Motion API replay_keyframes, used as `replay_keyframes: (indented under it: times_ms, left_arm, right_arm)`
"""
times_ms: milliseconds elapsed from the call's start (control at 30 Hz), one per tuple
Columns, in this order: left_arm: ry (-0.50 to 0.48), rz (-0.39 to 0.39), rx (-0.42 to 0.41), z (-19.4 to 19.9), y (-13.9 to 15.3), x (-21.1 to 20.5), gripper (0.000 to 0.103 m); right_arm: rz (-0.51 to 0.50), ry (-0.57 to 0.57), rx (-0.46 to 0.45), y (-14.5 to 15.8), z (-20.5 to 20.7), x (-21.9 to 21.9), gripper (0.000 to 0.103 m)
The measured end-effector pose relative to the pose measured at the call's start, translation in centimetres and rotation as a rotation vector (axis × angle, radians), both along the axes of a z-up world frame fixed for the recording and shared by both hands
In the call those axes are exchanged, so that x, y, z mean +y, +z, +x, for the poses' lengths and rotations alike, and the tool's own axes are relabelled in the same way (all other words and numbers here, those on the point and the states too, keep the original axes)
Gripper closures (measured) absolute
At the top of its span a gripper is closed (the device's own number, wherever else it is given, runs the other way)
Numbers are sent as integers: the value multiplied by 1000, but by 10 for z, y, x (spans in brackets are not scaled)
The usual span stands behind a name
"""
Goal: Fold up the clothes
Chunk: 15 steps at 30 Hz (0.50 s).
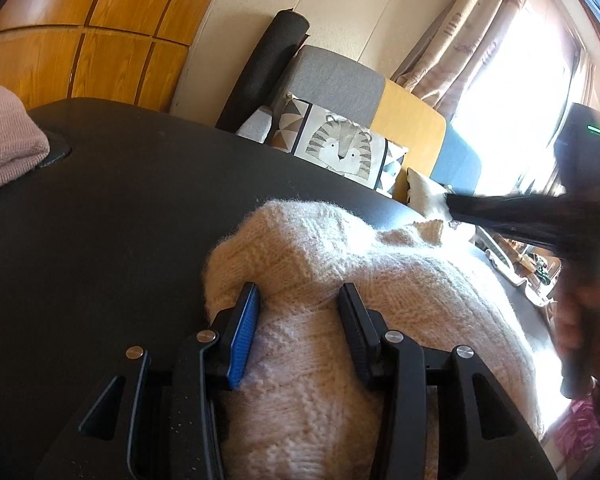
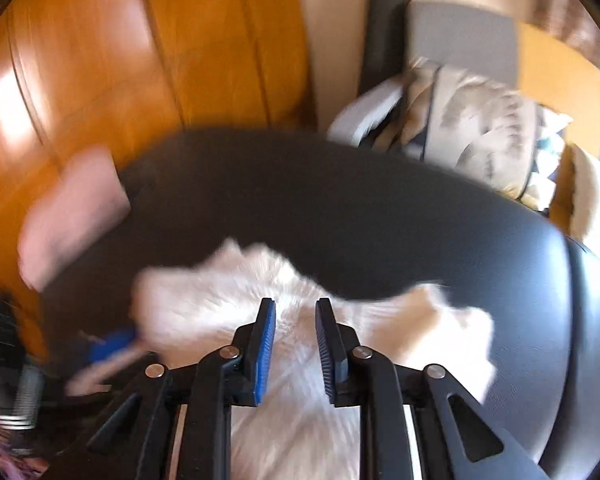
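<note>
A dark table (image 1: 112, 216) is seen carrying a cream knitted sweater (image 1: 324, 264), bunched up near its front edge, and a pink folded cloth (image 1: 8, 140) at its far left. The sweater is judged to be mid-fold, its knit gathered and raised rather than flat; whether a fold is being formed or smoothed cannot be settled. The next move is judged to call for a firm hold on the thick, springy knit. The left gripper (image 1: 300, 294) is spread wide with the sweater bulging up between its 2 fingers. The right gripper (image 2: 296, 308) is blurred, parted narrowly over the sweater (image 2: 260, 292); no pinch is seen.
</note>
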<state>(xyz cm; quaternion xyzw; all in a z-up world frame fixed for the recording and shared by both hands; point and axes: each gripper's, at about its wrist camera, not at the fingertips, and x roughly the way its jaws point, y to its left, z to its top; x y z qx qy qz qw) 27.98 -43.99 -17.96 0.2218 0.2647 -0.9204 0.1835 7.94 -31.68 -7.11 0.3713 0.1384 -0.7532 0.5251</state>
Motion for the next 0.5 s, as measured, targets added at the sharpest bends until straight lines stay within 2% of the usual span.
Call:
replay_keyframes:
  times_ms: [33, 133, 233, 367, 500]
  left_arm:
    - [-4, 5, 5, 1, 0, 0, 58]
    - [-13, 33, 27, 4, 3, -3, 58]
    - [2, 54, 57, 18, 17, -3, 58]
    - [23, 68, 87, 39, 32, -1, 58]
    - [16, 85, 71, 52, 30, 7, 57]
  right_arm:
    - [-58, -9, -19, 11, 3, 18, 80]
    - [-141, -2, -55, 28, 17, 67, 80]
    - [-126, -24, -47, 25, 37, 105, 80]
    - [-82, -51, -64, 5, 63, 140, 80]
    - [-75, -33, -115, -12, 80, 143, 80]
